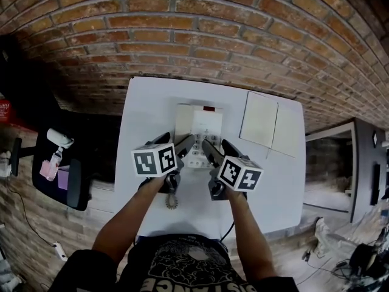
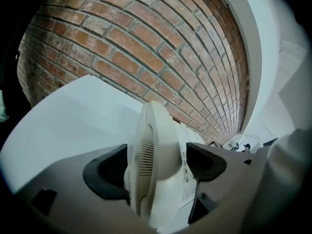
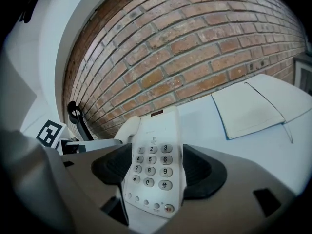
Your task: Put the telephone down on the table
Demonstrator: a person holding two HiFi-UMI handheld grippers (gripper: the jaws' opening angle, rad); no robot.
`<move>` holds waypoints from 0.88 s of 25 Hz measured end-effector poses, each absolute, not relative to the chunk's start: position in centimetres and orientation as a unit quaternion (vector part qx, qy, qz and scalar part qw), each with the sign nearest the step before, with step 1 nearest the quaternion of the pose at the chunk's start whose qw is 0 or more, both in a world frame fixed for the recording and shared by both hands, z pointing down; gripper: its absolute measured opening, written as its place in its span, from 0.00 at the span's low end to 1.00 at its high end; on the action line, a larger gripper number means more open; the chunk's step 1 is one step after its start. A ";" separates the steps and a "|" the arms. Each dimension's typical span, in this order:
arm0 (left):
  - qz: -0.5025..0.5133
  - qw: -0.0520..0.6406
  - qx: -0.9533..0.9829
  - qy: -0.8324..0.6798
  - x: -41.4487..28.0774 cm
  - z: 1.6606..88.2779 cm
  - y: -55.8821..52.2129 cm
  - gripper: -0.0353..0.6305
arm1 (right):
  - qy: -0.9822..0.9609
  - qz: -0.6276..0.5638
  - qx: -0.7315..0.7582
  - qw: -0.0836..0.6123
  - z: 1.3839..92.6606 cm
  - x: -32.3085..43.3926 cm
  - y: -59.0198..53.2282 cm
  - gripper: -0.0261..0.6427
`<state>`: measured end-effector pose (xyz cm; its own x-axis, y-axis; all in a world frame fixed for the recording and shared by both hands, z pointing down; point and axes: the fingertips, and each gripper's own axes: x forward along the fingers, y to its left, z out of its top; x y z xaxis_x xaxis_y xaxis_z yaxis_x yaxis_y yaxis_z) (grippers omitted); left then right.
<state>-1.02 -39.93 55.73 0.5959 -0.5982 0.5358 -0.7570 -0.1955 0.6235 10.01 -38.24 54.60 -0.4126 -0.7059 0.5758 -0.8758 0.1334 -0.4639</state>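
Note:
A cream telephone (image 1: 199,123) with its handset on the left side lies lengthwise in the middle of the white table (image 1: 146,114). Both grippers meet at its near end. In the left gripper view the handset (image 2: 151,145) stands between the jaws, and my left gripper (image 2: 156,167) (image 1: 184,145) is shut on it. My right gripper (image 3: 158,167) (image 1: 209,148) is shut on the keypad body (image 3: 155,147), with a pad against each long edge. I cannot tell whether the telephone's underside touches the table. A coiled cord (image 1: 172,201) hangs below the left gripper.
An open white notebook (image 1: 270,123) (image 3: 248,111) lies on the table to the right of the telephone. A brick wall (image 1: 200,29) runs behind the table. A dark chair (image 1: 58,169) stands left of the table, and dark furniture (image 1: 364,163) to the right.

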 end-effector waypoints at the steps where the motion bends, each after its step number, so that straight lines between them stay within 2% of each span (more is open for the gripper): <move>1: 0.085 0.449 0.770 -0.445 -1.2 55.2 -39.8 0.62 | -0.748 0.385 0.530 0.107 54.1 9.9 -38.1 0.53; 4: 0.084 0.422 0.782 -0.452 -1.4 53.4 -38.9 0.62 | -0.758 0.372 0.526 0.101 52.6 9.7 -37.5 0.51; 7: 0.088 0.385 0.799 -0.454 -1.0 51.1 -38.0 0.62 | -0.769 0.356 0.523 0.095 50.8 9.8 -36.9 0.41; 22: 0.068 0.254 0.830 -0.491 0.2 41.5 -30.6 0.33 | -0.828 0.266 0.487 0.078 43.0 10.3 -30.4 0.26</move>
